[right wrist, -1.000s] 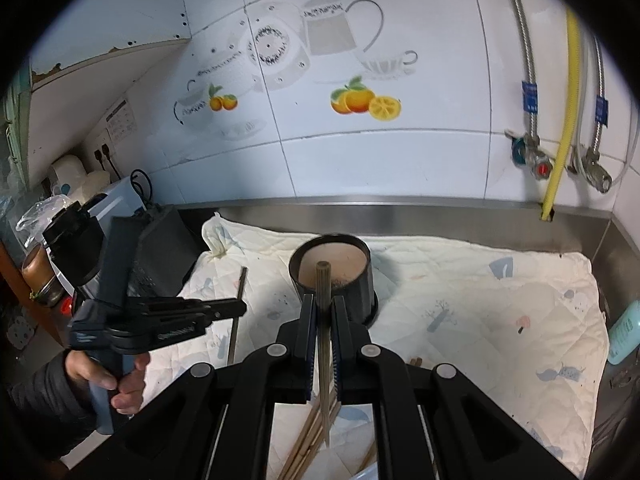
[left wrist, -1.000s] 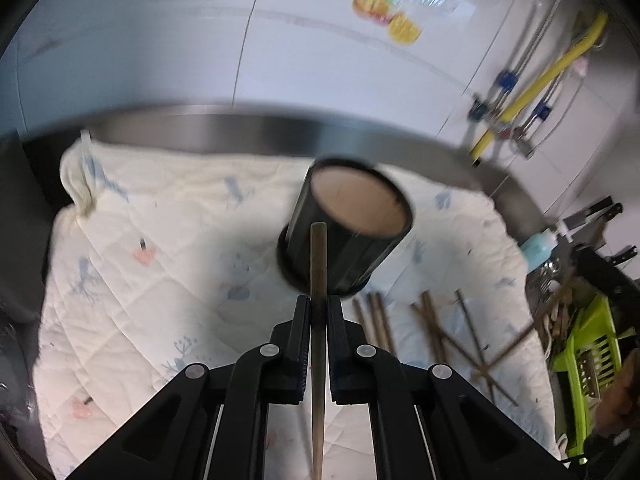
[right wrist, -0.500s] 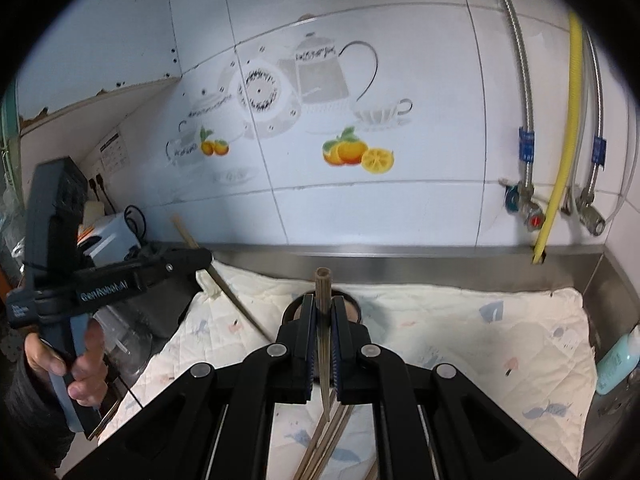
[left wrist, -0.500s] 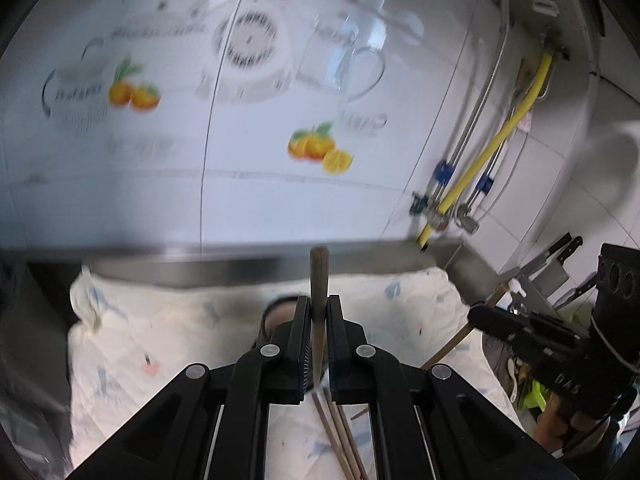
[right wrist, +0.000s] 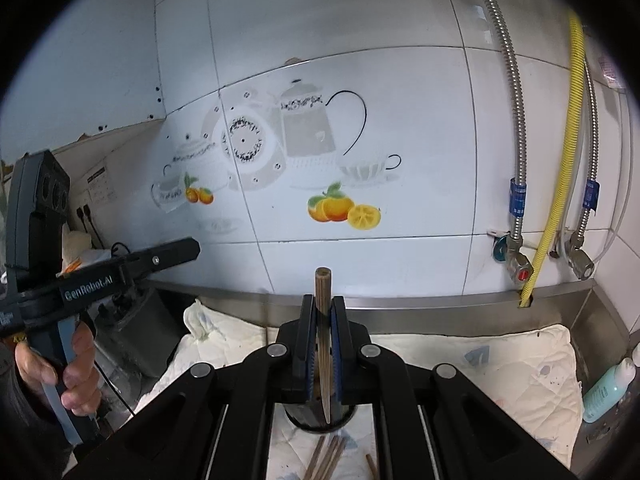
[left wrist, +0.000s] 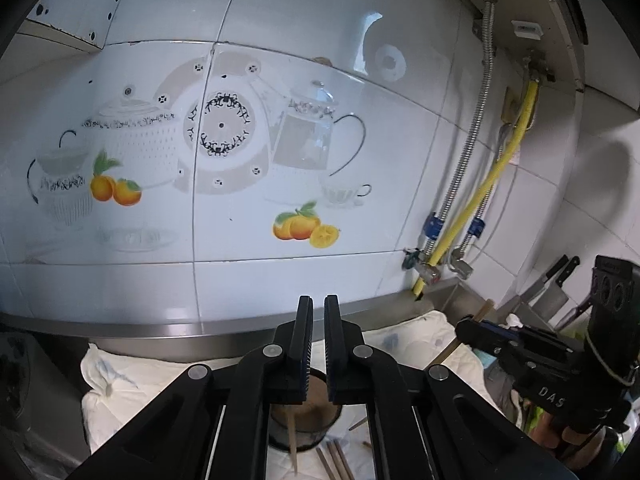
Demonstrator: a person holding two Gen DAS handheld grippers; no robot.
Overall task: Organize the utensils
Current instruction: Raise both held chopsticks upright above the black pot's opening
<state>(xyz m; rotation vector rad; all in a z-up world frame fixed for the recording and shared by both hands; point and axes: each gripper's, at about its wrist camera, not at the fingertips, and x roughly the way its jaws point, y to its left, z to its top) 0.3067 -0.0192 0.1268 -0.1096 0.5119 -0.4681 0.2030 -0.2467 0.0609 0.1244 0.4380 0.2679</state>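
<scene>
Half a second ago the left gripper (left wrist: 316, 312) was pinching a chopstick; now its ribbed black jaws are standing slightly parted with nothing between them, and a slim wooden chopstick (left wrist: 293, 438) is pointing tip-down at the round black holder (left wrist: 306, 426) just below. Whether that stick is already resting inside the holder cannot be told. Both cameras are also tilting up higher toward the wall than before.

The right gripper (right wrist: 322, 316) is clamping its flat, blue-lined jaws on a second chopstick (right wrist: 323, 320), a round brown wooden rod standing upright, its blunt end poking above the jaws and its tapered tip hanging over the same cylindrical holder (right wrist: 320, 416). More loose chopsticks (right wrist: 326, 458) are lying fanned on the quilted white cloth (right wrist: 500, 364), just in front of the holder's base.

The cloth, soft and stitched in diamonds with faint printed figures, is covering the stainless steel table (right wrist: 440, 300), whose raised rim is running along glossy white tiles (right wrist: 360, 80) printed with a teapot, cups and oranges. A ribbed yellow hose (right wrist: 560, 200) and two braided metal hoses (right wrist: 516, 120) are hanging at the right. A pale teal bottle (right wrist: 608, 388) is standing by the cloth's right edge, and knives (left wrist: 554, 280) are leaning in the far corner in the left camera's view.
</scene>
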